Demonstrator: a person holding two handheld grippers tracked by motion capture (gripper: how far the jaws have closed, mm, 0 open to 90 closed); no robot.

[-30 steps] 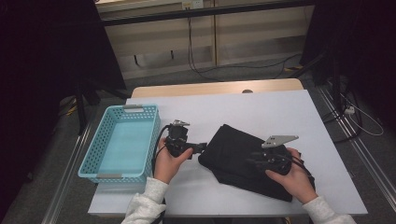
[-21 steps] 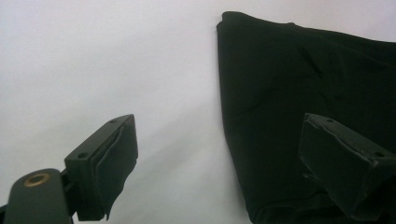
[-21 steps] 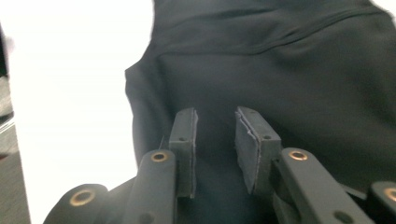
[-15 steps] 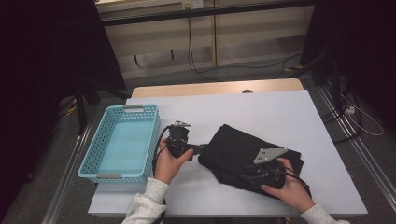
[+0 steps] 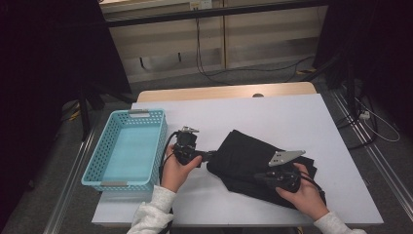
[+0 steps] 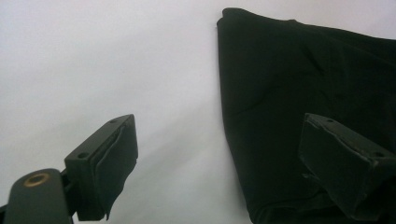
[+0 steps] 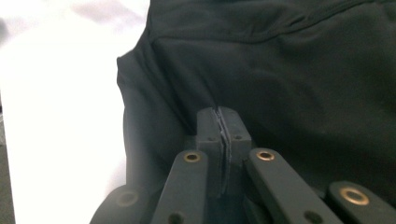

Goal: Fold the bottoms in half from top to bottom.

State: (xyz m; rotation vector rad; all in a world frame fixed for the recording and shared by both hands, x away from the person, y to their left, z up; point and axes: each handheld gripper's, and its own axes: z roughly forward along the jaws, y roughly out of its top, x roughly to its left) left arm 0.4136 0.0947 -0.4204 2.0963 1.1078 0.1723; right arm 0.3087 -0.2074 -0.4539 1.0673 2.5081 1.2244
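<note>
Right hand-held gripper (image 7: 221, 122) has just clamped down, pads together against the black garment (image 5: 253, 158). Left hand-held gripper (image 6: 224, 163) sits released, straddling the garment's edge on the white desk (image 5: 292, 117).

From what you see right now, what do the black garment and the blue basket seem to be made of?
The black garment looks like soft, thin matte fabric, perhaps a knit: it lies in folds and creases, with a stitched seam visible in the right gripper view. The blue basket looks like moulded plastic with a slight sheen: its stiff walls are a regular lattice of small holes.
</note>
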